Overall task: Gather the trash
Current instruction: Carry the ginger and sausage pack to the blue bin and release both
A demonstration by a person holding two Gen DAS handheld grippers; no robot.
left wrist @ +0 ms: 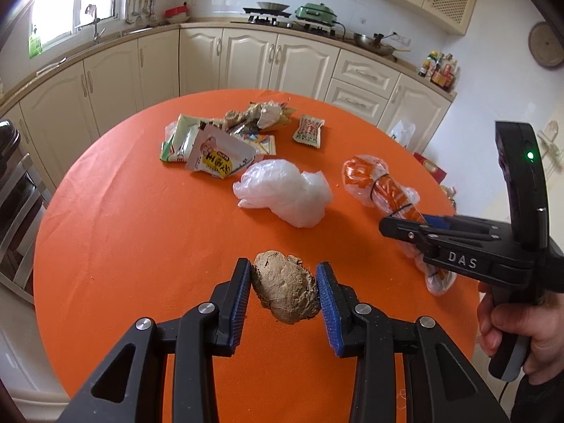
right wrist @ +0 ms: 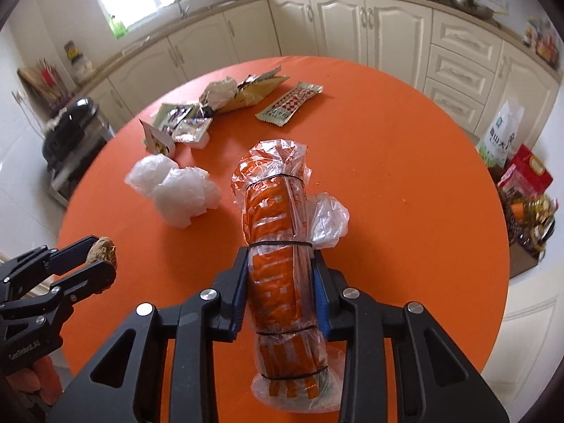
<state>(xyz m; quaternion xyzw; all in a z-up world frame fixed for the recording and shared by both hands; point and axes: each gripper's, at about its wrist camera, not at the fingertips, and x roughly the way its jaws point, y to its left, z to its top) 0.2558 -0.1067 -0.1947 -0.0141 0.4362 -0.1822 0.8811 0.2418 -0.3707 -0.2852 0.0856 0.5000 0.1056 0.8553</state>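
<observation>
The left gripper [left wrist: 284, 287] has its blue pads pressed on either side of a brown crumpled lump [left wrist: 284, 290], lifted clear of the orange table [left wrist: 141, 232]; the jaws stand part-way closed, only as wide as the lump. The right gripper [right wrist: 280, 290] straddles a plastic-wrapped orange roll [right wrist: 278, 246] bound with black bands, its pads set against the roll's sides near the lower half — the grip looks closed on it, though the crinkled film makes firm contact hard to judge. The roll lies lengthwise along the fingers, so most of its length sticks out ahead. To do this well, squeeze until the roll itself is pinched, not just the loose wrapper, then lift slowly and watch for the far end drooping or sliding. Keep the left grip steady and level. A white plastic bag [left wrist: 283, 194] and a pile of snack wrappers [left wrist: 215, 148] lie farther back on the table, uncollected — no bin is clearly identifiable in either view.
</observation>
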